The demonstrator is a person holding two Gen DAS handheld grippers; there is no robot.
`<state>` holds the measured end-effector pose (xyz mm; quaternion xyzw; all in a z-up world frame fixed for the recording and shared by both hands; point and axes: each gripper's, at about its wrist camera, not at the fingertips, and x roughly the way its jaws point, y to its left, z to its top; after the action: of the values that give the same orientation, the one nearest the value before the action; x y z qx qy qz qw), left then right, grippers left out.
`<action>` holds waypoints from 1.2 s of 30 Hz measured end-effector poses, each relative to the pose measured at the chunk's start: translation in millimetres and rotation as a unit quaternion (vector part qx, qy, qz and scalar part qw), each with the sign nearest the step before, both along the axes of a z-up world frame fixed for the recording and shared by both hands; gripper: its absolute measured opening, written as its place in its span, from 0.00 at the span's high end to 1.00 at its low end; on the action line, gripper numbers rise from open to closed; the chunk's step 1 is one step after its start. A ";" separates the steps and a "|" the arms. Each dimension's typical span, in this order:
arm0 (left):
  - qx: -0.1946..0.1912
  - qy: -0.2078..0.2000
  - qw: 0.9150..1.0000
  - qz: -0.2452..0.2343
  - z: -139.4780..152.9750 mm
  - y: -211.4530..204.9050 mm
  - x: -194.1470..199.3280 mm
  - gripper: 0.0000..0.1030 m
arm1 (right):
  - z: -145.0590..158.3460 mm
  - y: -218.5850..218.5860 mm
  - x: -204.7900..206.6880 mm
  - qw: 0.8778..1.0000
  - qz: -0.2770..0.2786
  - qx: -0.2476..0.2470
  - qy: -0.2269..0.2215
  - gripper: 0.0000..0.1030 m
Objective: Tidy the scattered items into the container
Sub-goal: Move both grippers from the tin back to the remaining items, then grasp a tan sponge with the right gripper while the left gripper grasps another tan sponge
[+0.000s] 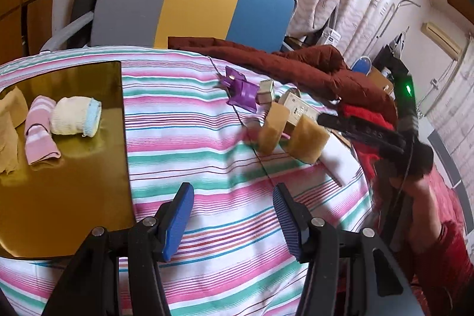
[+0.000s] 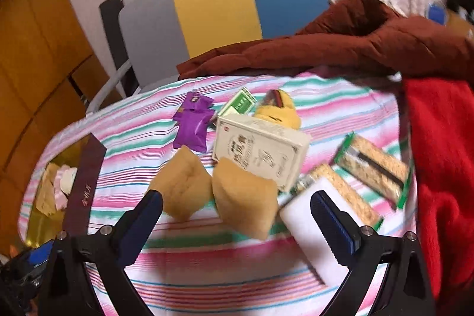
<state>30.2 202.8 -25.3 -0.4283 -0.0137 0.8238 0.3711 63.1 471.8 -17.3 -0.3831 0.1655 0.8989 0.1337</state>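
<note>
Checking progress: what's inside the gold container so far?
The gold container holds a pink striped sock, a cream rolled sock and tan cloth. Anything beneath them is hidden.

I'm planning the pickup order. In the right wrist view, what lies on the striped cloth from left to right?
Gold box → purple packet → cream box → white block → green-edged pack → red blanket.
</note>
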 end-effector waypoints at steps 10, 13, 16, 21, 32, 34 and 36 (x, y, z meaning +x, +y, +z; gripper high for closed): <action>-0.011 -0.009 1.000 -0.016 -6.6 15.9 4.4 0.45 | -28.2 -0.2 -28.2 0.999 0.014 -0.001 -0.048 0.08; -0.010 -0.015 1.000 -0.020 -9.6 20.9 2.7 0.45 | -34.4 0.4 -32.5 0.998 0.022 -0.006 -0.058 0.21; -0.014 -0.008 0.999 -0.028 -11.0 26.5 3.0 0.45 | -39.3 1.0 -35.3 0.997 0.023 0.001 -0.076 0.36; -0.030 -0.006 0.999 -0.033 -15.7 34.7 0.4 0.45 | -41.6 15.3 -29.4 0.997 0.003 -0.038 -0.071 0.45; -0.053 -0.019 0.998 -0.034 -27.2 69.1 -19.9 0.43 | -32.3 14.9 -22.7 0.998 -0.004 -0.024 -0.060 0.46; -0.057 -0.026 0.997 -0.037 -29.8 78.8 -27.2 0.41 | -27.0 18.0 -19.3 0.999 -0.012 -0.020 -0.048 0.47; -0.057 -0.032 0.997 -0.039 -31.9 89.1 -34.9 0.41 | -22.7 22.6 -16.6 0.999 -0.023 -0.022 -0.036 0.47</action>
<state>-4.7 292.0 -57.2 -0.4751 0.0386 0.7939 0.3775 46.6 494.4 -39.9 -0.4143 0.1892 0.8773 0.1514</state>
